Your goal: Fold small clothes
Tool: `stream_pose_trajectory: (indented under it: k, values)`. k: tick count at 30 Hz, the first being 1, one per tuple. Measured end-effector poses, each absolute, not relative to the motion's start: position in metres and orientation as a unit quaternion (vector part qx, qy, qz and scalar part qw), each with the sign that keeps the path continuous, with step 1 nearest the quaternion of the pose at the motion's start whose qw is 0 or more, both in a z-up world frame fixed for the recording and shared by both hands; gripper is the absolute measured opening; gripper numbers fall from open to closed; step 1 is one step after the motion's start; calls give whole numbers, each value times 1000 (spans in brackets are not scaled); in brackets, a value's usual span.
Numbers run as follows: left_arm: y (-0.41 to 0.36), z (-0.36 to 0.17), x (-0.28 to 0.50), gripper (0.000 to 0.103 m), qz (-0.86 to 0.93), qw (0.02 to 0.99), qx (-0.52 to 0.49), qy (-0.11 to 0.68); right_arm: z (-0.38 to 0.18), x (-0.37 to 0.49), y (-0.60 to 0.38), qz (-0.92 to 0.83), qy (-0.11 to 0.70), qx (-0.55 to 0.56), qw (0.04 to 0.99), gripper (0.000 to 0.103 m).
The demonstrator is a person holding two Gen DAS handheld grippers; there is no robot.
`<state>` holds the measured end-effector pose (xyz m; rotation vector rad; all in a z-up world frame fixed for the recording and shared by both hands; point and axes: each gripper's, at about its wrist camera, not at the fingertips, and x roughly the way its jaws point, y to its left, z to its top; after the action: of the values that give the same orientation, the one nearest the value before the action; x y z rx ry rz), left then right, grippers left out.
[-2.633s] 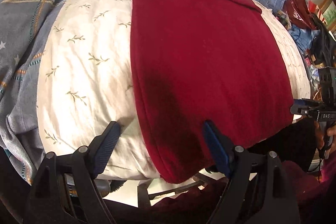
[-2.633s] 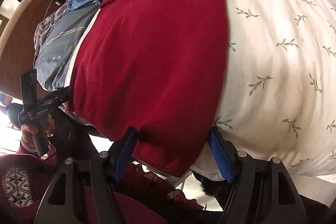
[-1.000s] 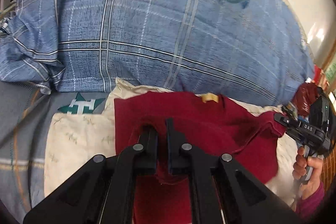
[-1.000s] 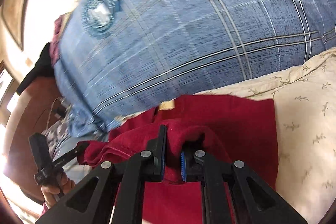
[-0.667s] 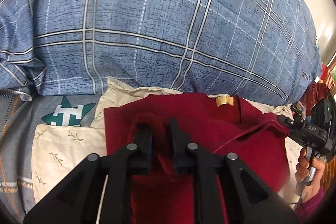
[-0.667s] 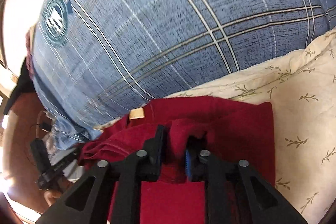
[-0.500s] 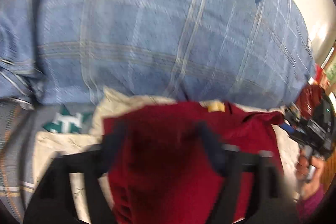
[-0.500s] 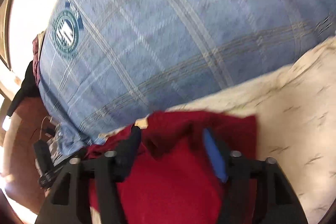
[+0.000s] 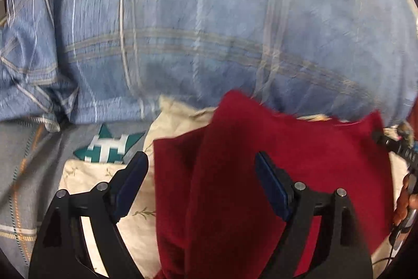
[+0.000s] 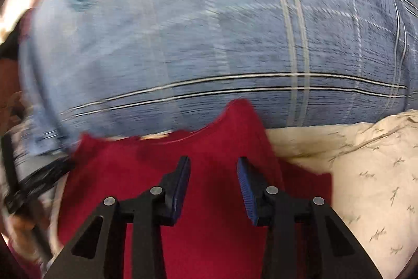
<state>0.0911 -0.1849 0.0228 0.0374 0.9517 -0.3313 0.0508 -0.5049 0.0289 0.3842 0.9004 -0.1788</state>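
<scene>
A: Where's the red garment (image 9: 274, 174) lying?

B: Doubled over on the cream leaf-print pillow (image 10: 365, 174), far edge up against the blue plaid pillow (image 9: 209, 30). One corner stands up in a peak; the rest lies fairly flat.

A: Left tongs (image 9: 201, 174)?

B: Spread wide, over the garment's left edge. Cloth shows between the blue pads, but neither pad presses on it. Released.

A: Right tongs (image 10: 213, 174)?

B: Parted too, narrower. Jaws have just been closing somewhat after opening, yet the pads stand clear of the red cloth below them. Nothing gripped. A hand (image 9: 403, 200) holding that tool shows at the edge of the left view.

A: How will it handle?

B: My guess: soft knit, light, limp. It slumps and holds ridges, no stiffness. Not slippery; it should cling to itself and to the pillow cover, so dragging would likely bunch both layers.

A: Where to take hold?

B: Probably at corners or along a folded edge, pinching both layers together, one tool per corner. A mid-panel pinch would only raise a tent. The pillow gives underneath, so press lightly.
</scene>
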Motion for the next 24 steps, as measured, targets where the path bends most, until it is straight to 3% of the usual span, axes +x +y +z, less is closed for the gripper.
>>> stream_pose_trajectory:
  k: [5,9,13,16,24]
  values:
    - [-182,-1,103,84,-150,864,8,481,-6,69,-517,-105,455,198,862,39]
    - [-172,7,98,84,-153,867,3,474,14,51,-513,-94,443,198,869,40]
    - [-151,25,77,84,-177,871,-1,458,42,8,-512,-85,429,189,879,51]
    - [-138,36,53,84,-191,876,1,443,53,-26,-509,-97,433,164,881,53]
    - [-131,18,-7,84,-185,876,41,444,19,-49,-490,-121,485,119,858,41]
